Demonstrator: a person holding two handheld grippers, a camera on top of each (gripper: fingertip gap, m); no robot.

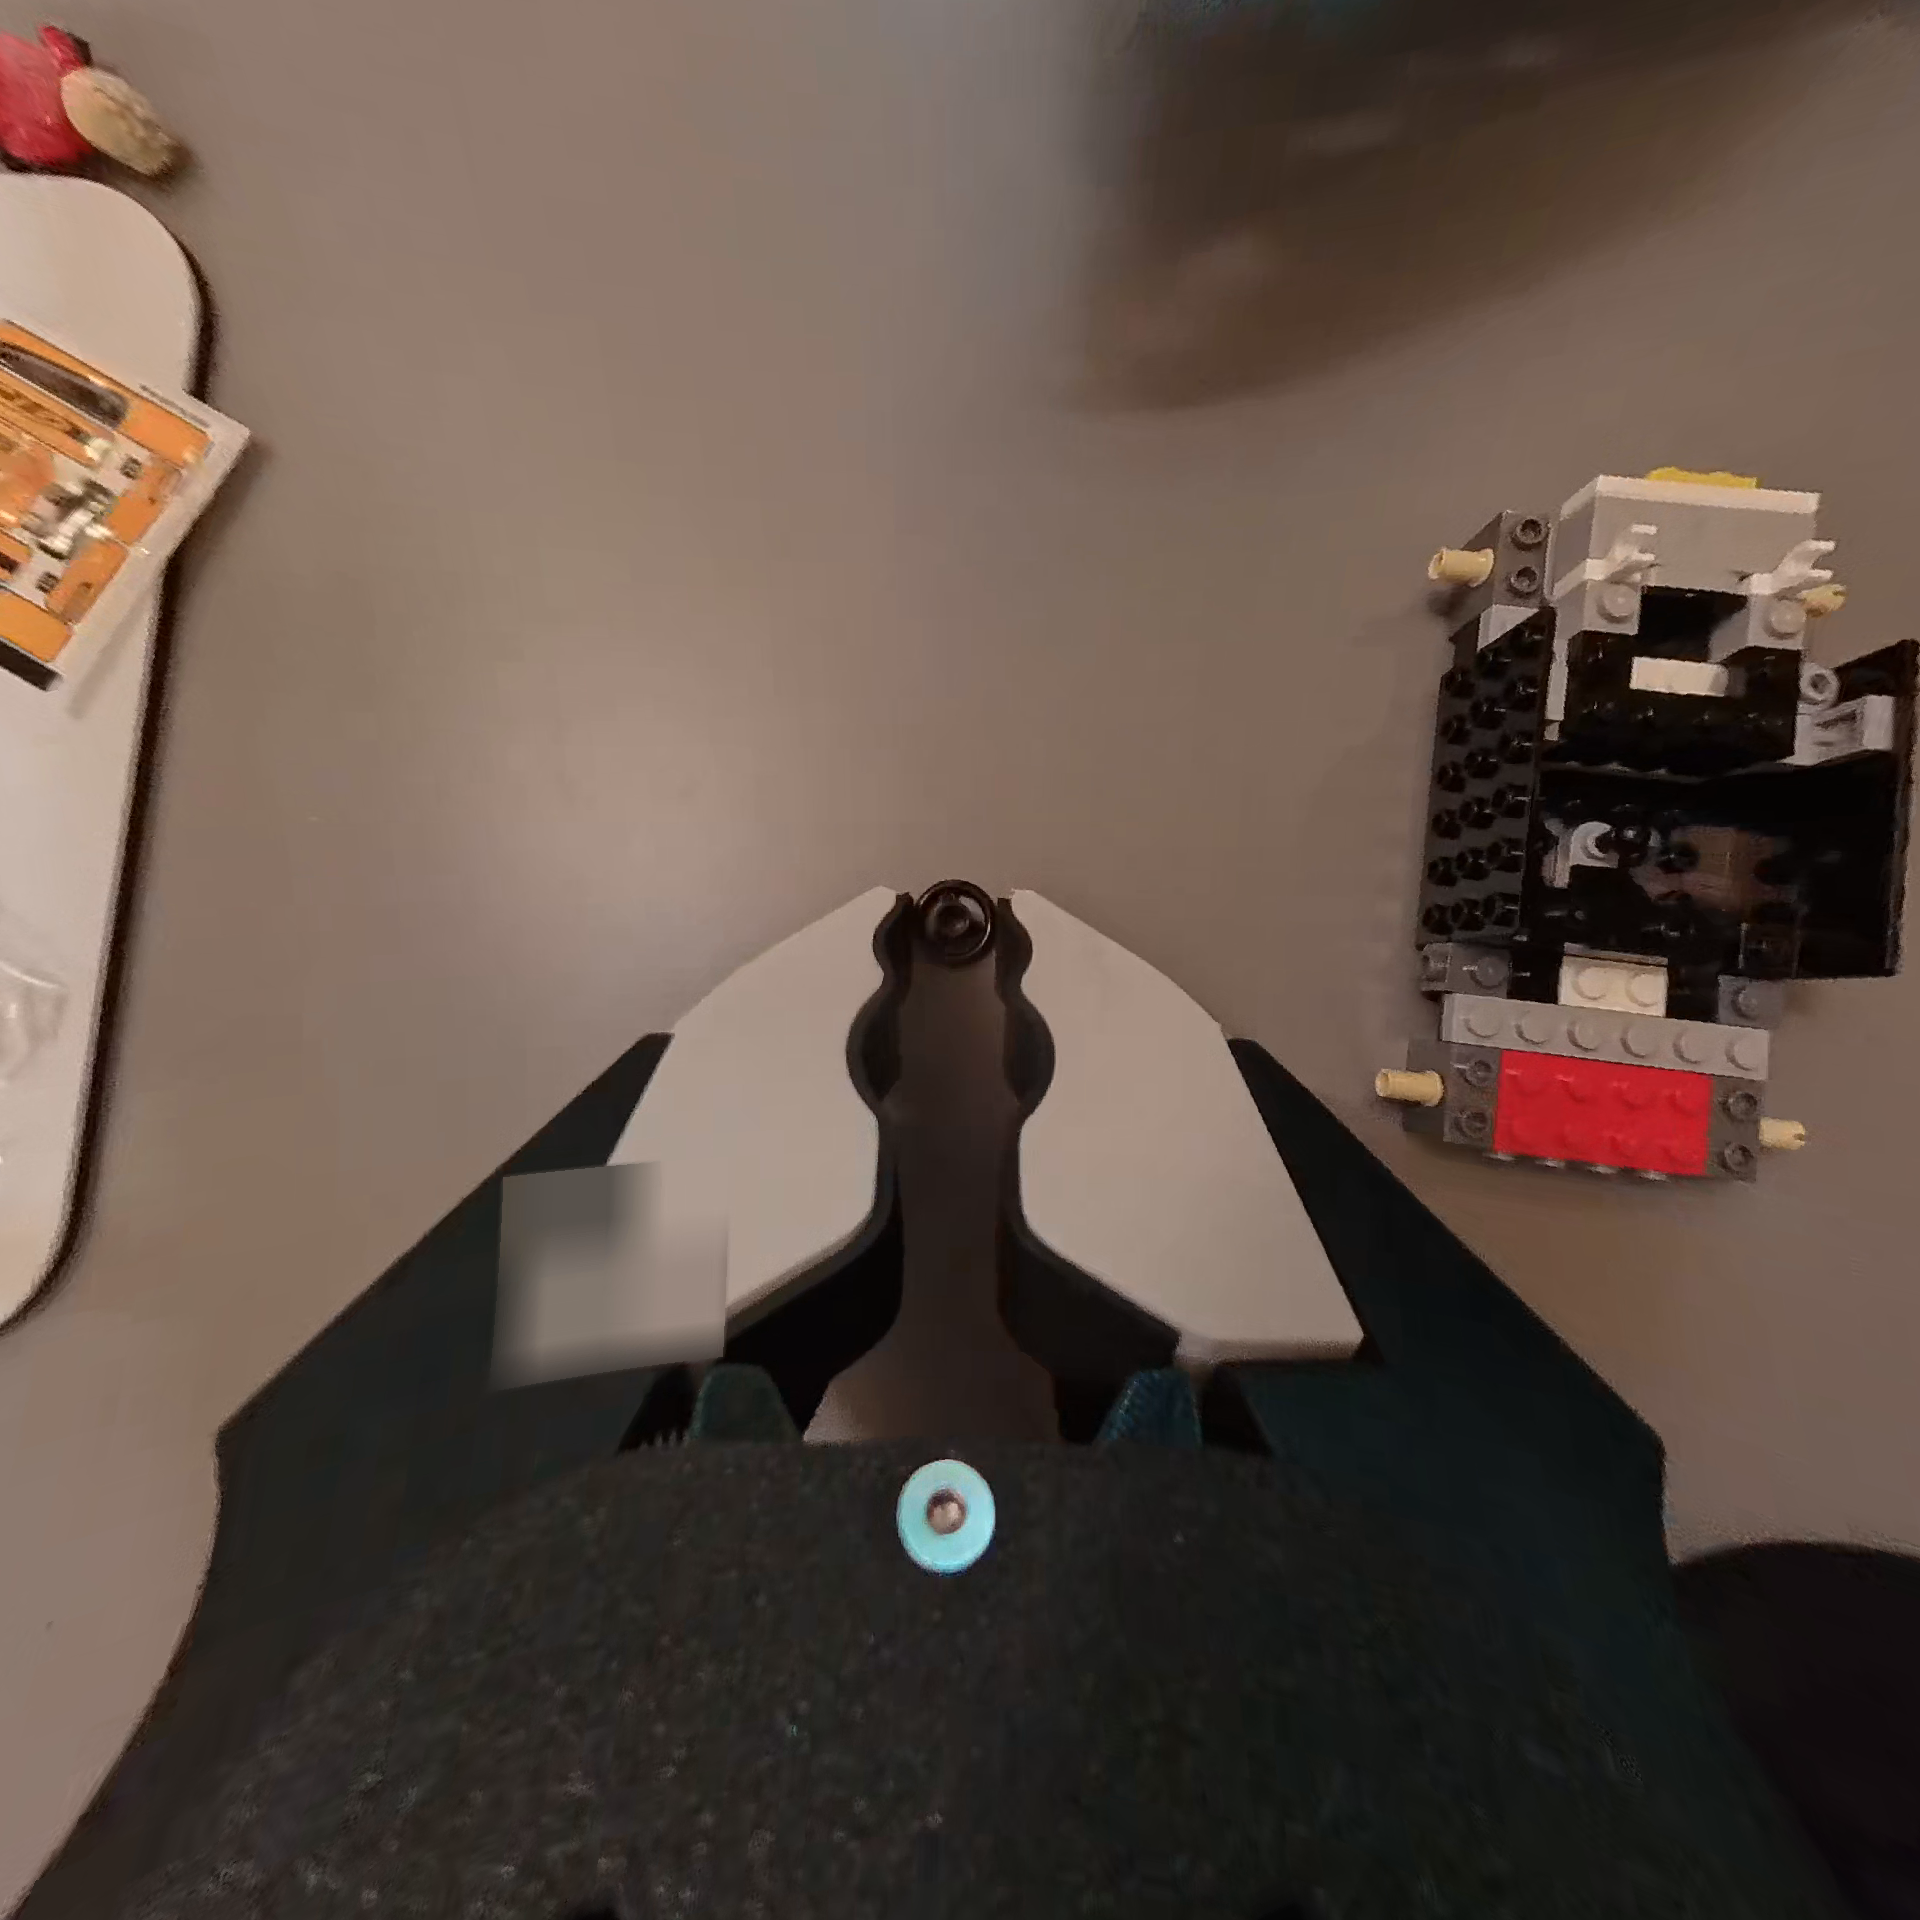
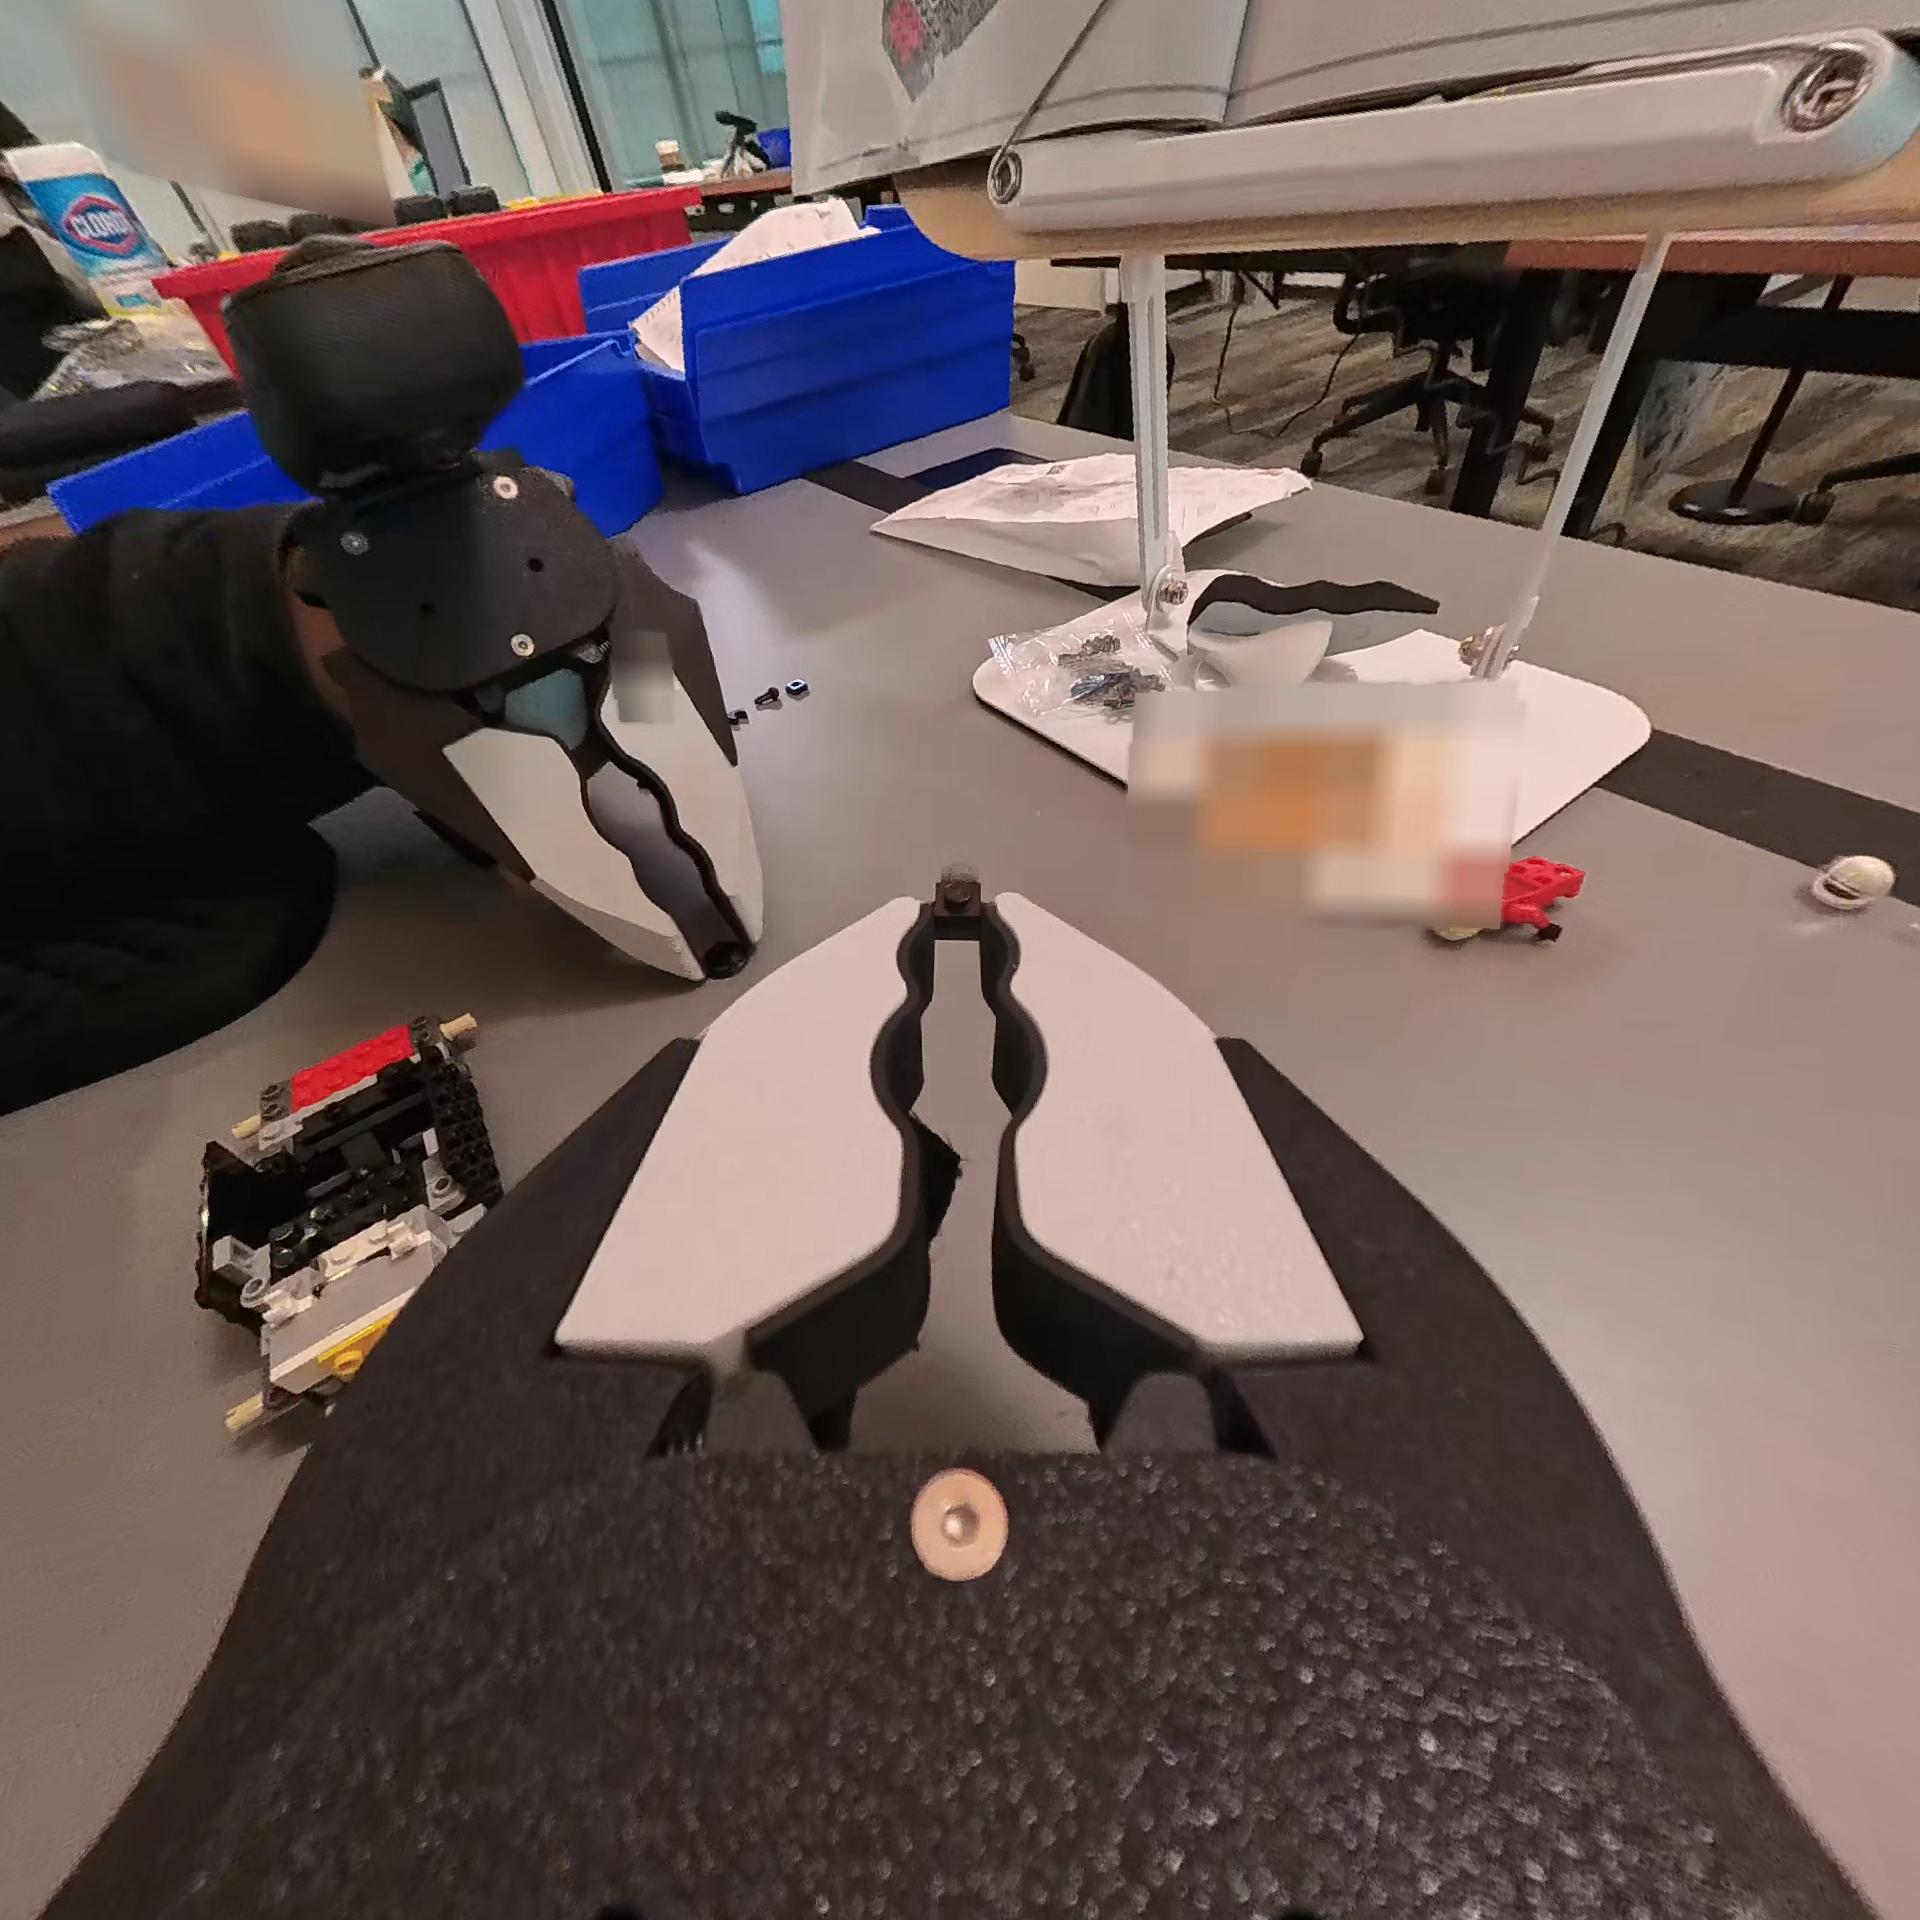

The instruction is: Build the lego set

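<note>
At the far left of the grey table (image 2: 1455, 1195), a person's dark-sleeved arm is steering the left gripper (image 1: 953, 896), whose tips are pinching a small black ring-shaped piece (image 1: 953, 920) and are hovering just above the tabletop, so far as the right wrist view shows. Just beside it, nearer the camera, the half-built lego model (image 2: 343, 1184) is lying on the table, a blocky black-and-grey body with a red plate at one end and cream pins jutting from its corners; nothing is touching it. It is looking light and rigid, yet liable to split along its seams, so a hold across the studded black side walls is seeming safer than one on the pins or thin white clips. At centre, the right gripper (image 2: 958, 902) is clamping a tiny dark studded piece (image 2: 956, 896) at its very tips; such smooth, featherweight plastic is likely to twist or pop free under uneven pressure. To the right, a red brick (image 2: 1543, 888) is sitting beside the white stand base (image 2: 1579, 727), and loose parts are waiting in a clear bag (image 2: 1081, 665).
</note>
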